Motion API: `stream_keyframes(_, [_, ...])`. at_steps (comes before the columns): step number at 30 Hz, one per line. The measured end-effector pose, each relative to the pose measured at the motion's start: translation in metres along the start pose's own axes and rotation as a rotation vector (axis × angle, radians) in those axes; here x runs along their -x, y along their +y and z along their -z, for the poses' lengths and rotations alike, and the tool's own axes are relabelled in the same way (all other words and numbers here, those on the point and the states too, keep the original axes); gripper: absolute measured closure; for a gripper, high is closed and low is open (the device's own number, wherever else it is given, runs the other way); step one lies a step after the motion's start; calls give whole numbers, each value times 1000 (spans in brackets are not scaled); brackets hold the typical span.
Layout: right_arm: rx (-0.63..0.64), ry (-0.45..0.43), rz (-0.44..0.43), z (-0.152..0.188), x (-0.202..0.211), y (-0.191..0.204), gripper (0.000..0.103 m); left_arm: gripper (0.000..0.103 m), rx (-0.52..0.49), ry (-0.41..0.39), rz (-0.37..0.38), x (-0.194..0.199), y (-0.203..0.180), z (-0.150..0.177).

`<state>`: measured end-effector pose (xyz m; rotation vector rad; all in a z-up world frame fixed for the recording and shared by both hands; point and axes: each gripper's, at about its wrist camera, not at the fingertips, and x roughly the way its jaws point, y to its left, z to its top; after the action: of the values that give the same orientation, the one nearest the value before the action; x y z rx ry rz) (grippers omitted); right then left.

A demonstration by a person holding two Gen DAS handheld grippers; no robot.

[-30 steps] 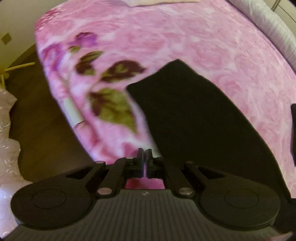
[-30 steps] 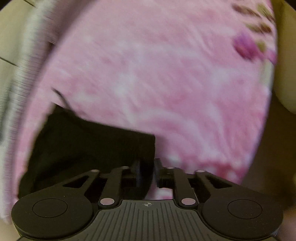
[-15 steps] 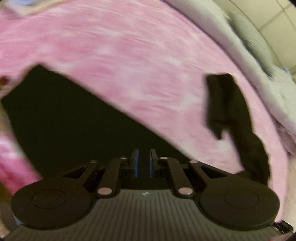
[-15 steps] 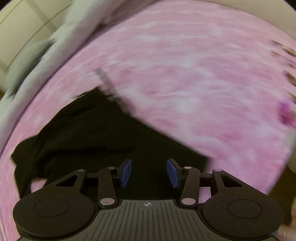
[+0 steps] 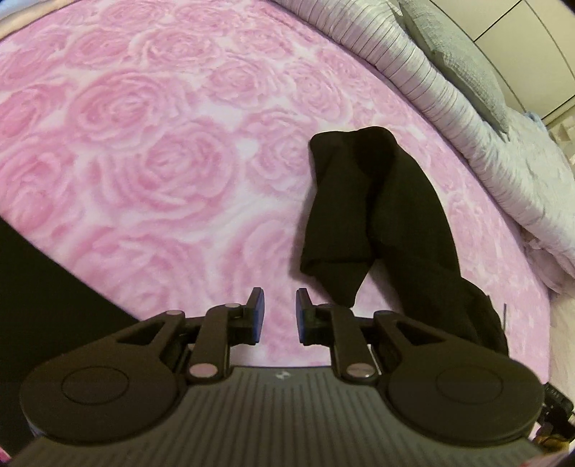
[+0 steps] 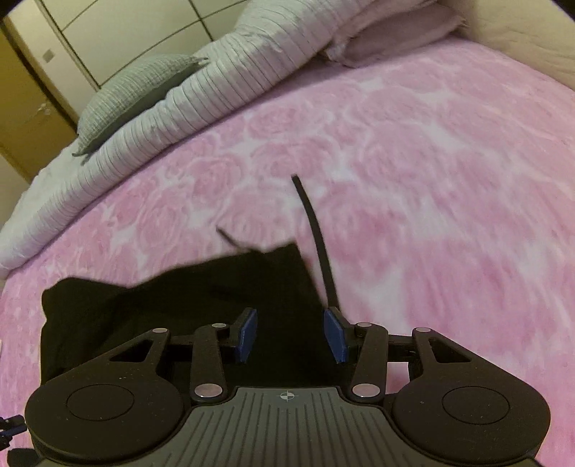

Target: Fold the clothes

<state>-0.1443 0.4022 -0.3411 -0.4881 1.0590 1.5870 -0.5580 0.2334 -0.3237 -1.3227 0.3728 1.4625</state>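
Observation:
A black garment point(image 5: 373, 215) lies bunched on the pink rose-patterned blanket point(image 5: 161, 151), its loose end just ahead and right of my left gripper point(image 5: 278, 316), which is open with only blanket between its fingers. A flat black part of clothing point(image 5: 39, 287) fills the lower left of that view. In the right wrist view the black garment point(image 6: 172, 305) spreads under and ahead of my right gripper point(image 6: 291, 336), which is open and holds nothing. A thin black drawstring point(image 6: 316, 237) runs away from the right fingertip over the blanket point(image 6: 431, 161).
A white striped duvet point(image 6: 172, 111) is rolled up along the far side of the bed, with a grey pillow point(image 6: 133, 97) on it. The same duvet point(image 5: 467, 107) and pillow point(image 5: 452, 61) show at upper right in the left wrist view. A wardrobe point(image 6: 107, 32) stands behind.
Both grippers, shut on the black cloth a second ago, have opened and let it go. Both have swung away from the bed's edge toward the duvet side.

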Motion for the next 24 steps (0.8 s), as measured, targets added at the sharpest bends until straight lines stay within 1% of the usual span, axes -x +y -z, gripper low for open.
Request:
stream_keyframes(5, [21, 81, -52, -23, -46, -10, 56, 84, 27, 0, -20, -17, -16, 3])
stream_keyframes(9, [-4, 138, -65, -25, -83, -17, 57, 81, 74, 11, -29, -27, -20, 8])
stream_keyframes(10, [-4, 136, -68, -24, -86, -17, 58, 81, 83, 15, -32, -29, -21, 8])
stream_keyframes(11, [8, 124, -65, -25, -86, -17, 84, 80, 90, 17, -36, -32, -22, 8])
stream_keyframes(12, [23, 112, -61, -25, -85, -17, 93, 79, 91, 18, -38, -34, -23, 8])
stream_keyframes(13, [26, 96, -51, -27, -82, -17, 96, 79, 87, 17, -35, -36, -25, 7])
stream_keyframes(16, [7, 40, 6, -31, -67, -22, 96, 76, 108, 8, -29, -49, -27, 3])
stream_keyframes(19, [-67, 49, 13, -35, -64, -33, 96, 75, 141, -2, -22, -65, -28, -3])
stream_keyframes(20, [-76, 53, 10, -35, -64, -35, 96, 74, 152, -6, -20, -70, -28, -5])
stream_keyframes(21, [-76, 55, 6, -35, -65, -35, 96, 70, 163, -9, -18, -75, -29, -7])
stream_keyframes(22, [-79, 59, 7, -36, -66, -35, 96, 70, 174, -13, -16, -81, -29, -9])
stream_keyframes(23, [-82, 64, 11, -37, -67, -35, 96, 74, 185, -16, -14, -86, -29, -10])
stream_keyframes(24, [-91, 65, 18, -38, -68, -34, 96, 91, 182, -28, -15, -89, -31, -14])
